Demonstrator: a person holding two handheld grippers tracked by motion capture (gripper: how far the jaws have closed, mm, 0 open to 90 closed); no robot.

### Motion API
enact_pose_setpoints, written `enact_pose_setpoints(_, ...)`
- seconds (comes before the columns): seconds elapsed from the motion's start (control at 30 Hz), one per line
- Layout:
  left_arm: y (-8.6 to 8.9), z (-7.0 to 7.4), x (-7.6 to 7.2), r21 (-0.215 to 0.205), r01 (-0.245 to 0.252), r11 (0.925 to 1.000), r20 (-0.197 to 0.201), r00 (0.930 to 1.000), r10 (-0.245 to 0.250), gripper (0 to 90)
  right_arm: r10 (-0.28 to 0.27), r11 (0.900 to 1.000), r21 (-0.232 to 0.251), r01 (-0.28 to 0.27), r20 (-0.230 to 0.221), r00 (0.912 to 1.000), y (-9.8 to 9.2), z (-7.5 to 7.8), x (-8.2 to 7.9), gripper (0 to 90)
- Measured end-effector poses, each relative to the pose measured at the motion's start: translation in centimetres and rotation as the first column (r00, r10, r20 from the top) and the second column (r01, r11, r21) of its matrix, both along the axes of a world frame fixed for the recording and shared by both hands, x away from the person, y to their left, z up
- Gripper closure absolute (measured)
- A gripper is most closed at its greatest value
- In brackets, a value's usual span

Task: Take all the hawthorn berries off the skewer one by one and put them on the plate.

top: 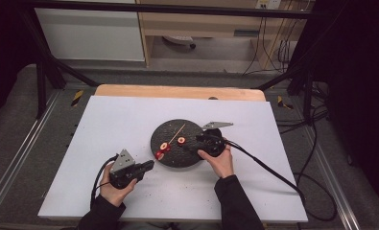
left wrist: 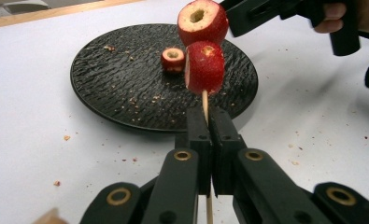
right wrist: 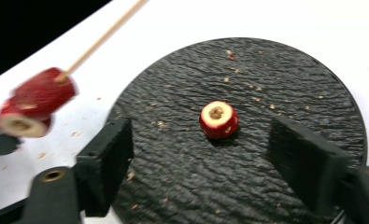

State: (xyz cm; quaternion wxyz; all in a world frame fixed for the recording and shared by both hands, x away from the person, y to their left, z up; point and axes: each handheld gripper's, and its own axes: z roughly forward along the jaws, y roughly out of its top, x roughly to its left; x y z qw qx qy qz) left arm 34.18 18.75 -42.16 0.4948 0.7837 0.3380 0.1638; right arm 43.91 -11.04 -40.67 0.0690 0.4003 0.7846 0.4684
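My left gripper [left wrist: 209, 122] is clamped tight on a wooden skewer [left wrist: 204, 100] already carrying two red fruit pieces [left wrist: 203, 44], cored and pale inside. My right gripper [right wrist: 201, 168] stands wide open, empty, over the black plate [right wrist: 285, 79]. One cored piece [right wrist: 218, 120] lies there, not yet picked up or threaded.

We read no words, numbers, labels or brand marks anywhere in these pictures. The round black textured plate [top: 177, 155], the white table sheet [top: 105, 124] and the red fruit pieces on the thin wooden skewer [left wrist: 204, 105] carry no print that we can make out. The yellow-and-black striped markers [top: 76, 97] on the floor beside the table are plain warning stripes without lettering.
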Motion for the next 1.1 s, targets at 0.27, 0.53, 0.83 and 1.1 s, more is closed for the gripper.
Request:
enact_pose_setpoints(0.27, -0.4, -0.1, -0.2, 0.007, 0.012, 0.9999, 0.001, 0.9999, -0.012, 88.1, 0.047, 0.999, -0.006, -0.047, 0.006, 0.9989, -0.6, 0.7, -1.9, 8.0)
enact_pose_setpoints(0.53, -1.1, -0.3, -0.5, 0.019, 0.033, 0.9993, -0.001, 0.9995, -0.033, 88.0, 0.054, 0.998, 0.017, -0.055, 0.009, 0.9985, -1.2, 0.4, -3.7, 3.9)
enact_pose_setpoints(0.83, -2.2, -0.9, -0.8, 0.041, 0.064, 0.9971, -0.011, 0.9979, -0.064, 88.0, 0.072, 0.996, 0.051, -0.071, -0.013, 0.9973, -1.6, -0.8, -4.8, 4.8)
enact_pose_setpoints(1.1, -3.3, -1.2, -1.3, 0.056, 0.095, 0.9939, -0.016, 0.9954, -0.095, 88.0, 0.091, 0.992, 0.091, -0.089, -0.014, 0.9958, -1.5, -1.1, -5.4, 8.1)
